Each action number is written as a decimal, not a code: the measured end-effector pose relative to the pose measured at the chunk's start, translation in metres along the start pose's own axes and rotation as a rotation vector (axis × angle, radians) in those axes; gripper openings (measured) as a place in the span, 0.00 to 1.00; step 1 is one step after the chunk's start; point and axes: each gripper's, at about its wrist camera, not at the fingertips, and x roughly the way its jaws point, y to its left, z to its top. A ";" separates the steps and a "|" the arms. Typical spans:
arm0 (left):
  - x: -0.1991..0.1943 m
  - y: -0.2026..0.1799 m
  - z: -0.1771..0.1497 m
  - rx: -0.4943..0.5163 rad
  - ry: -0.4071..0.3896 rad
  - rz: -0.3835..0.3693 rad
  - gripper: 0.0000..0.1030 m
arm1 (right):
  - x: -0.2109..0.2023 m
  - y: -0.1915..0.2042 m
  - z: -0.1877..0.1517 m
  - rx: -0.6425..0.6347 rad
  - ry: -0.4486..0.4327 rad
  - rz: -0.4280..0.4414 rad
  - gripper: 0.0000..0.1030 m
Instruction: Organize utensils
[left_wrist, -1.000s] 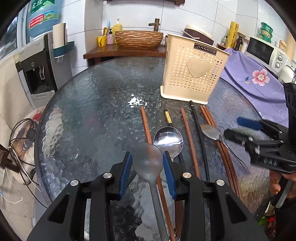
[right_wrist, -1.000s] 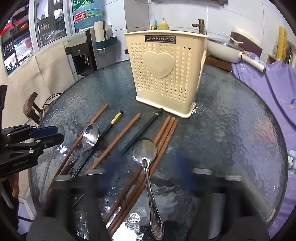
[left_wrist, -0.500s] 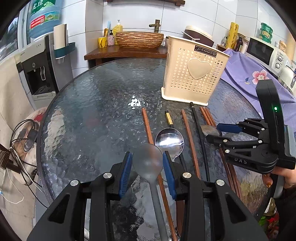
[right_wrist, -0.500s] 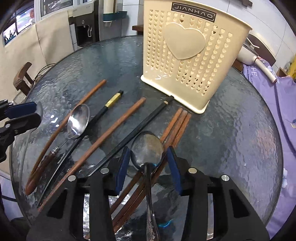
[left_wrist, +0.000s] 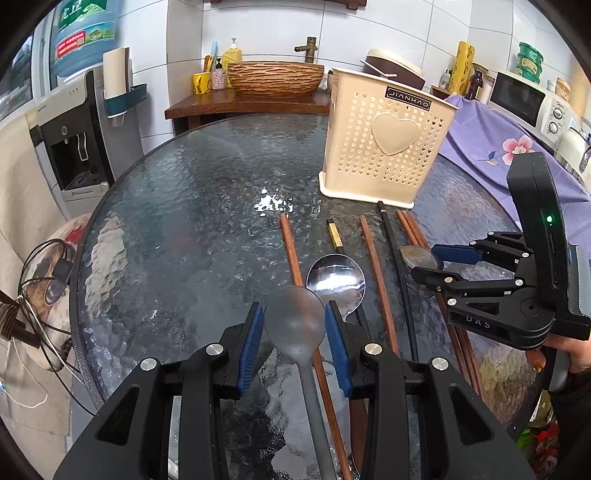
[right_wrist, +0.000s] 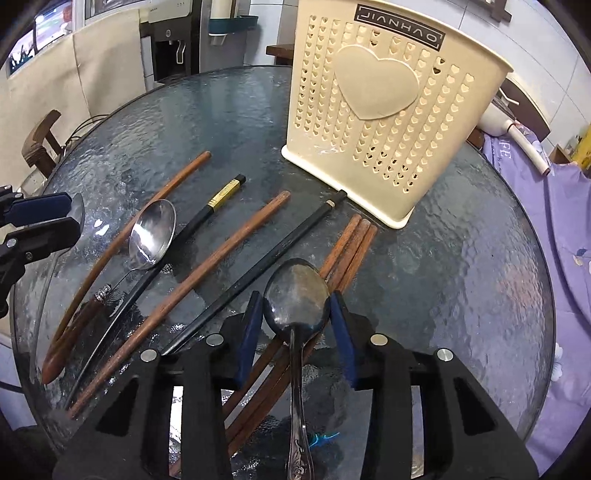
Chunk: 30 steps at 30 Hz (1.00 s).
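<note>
Standing upright on the glass table (left_wrist: 166, 221), the cream holder (left_wrist: 384, 147) hides its contents; both grippers' jaws clamp spoons.

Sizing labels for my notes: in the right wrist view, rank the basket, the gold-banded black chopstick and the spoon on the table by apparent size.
1. Basket, clearly largest.
2. Gold-banded chopstick.
3. Spoon, shorter overall than the chopstick, though its bowl is wider.

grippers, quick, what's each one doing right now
Left gripper: closed on a grey spoon, by its bowl.
Right gripper: jaws have just been closing around a dark metal spoon; they are now shut on its bowl.
</note>
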 end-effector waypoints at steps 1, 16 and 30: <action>0.000 0.000 0.000 0.000 0.001 0.000 0.33 | -0.001 0.000 0.001 0.005 -0.002 0.005 0.37; -0.027 -0.003 0.012 -0.002 -0.074 -0.042 0.33 | -0.098 -0.040 -0.015 0.158 -0.307 0.131 0.37; -0.052 -0.013 0.021 0.020 -0.141 -0.092 0.33 | -0.133 -0.046 -0.027 0.186 -0.428 0.194 0.37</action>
